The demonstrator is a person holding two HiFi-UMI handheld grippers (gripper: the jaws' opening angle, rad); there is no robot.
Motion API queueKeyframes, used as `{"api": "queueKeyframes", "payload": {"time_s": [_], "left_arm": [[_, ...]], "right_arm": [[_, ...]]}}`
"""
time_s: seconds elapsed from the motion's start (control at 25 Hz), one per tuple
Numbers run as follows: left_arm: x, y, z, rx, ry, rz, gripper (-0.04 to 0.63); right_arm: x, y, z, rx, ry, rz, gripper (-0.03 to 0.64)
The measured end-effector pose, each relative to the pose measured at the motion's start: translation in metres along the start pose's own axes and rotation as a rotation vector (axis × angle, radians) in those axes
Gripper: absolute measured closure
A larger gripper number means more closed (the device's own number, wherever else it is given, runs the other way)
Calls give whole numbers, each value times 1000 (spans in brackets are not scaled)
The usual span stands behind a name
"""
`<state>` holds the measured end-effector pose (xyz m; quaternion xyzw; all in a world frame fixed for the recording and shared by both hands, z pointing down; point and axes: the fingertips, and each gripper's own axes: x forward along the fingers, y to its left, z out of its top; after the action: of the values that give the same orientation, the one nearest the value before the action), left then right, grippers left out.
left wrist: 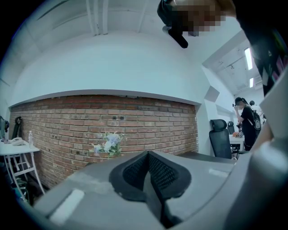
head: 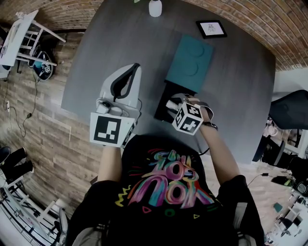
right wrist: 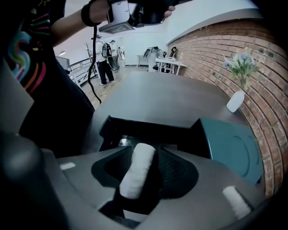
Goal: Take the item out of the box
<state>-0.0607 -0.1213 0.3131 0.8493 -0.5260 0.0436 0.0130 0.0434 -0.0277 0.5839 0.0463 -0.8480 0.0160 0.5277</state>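
Note:
An open black box [head: 166, 98] [right wrist: 148, 128] lies near the table's middle, and its teal lid [head: 190, 60] [right wrist: 236, 146] rests just beyond it. Above the box's near end my right gripper [head: 170, 104] [right wrist: 145, 158] is shut on a white fabric roll [head: 173, 103] [right wrist: 136, 170]. The roll stands lengthwise between the two pads and is lifted clear of the box. My left gripper [head: 134, 68] [left wrist: 148, 167] hovers over the table to the left of the box. Its jaws are shut with nothing between them, and it points level towards the brick wall.
A white vase [head: 155, 7] [right wrist: 235, 101] with flowers stands at the table's far edge, and a small framed picture [head: 211, 29] lies beyond the lid. A white side table [head: 21, 33] and shoes stand on the wooden floor at left. Office chairs [left wrist: 220, 139] and a standing person [left wrist: 246, 119] are farther off.

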Motion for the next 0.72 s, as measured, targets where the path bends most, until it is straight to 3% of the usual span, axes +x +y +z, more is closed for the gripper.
{"api": "queueKeyframes", "payload": {"time_s": [0.72], "left_arm": [[1,-2,-1,-4,-4,-1,595]], "right_arm": [[4,-5,-7,-17,57,-5,491]]}}
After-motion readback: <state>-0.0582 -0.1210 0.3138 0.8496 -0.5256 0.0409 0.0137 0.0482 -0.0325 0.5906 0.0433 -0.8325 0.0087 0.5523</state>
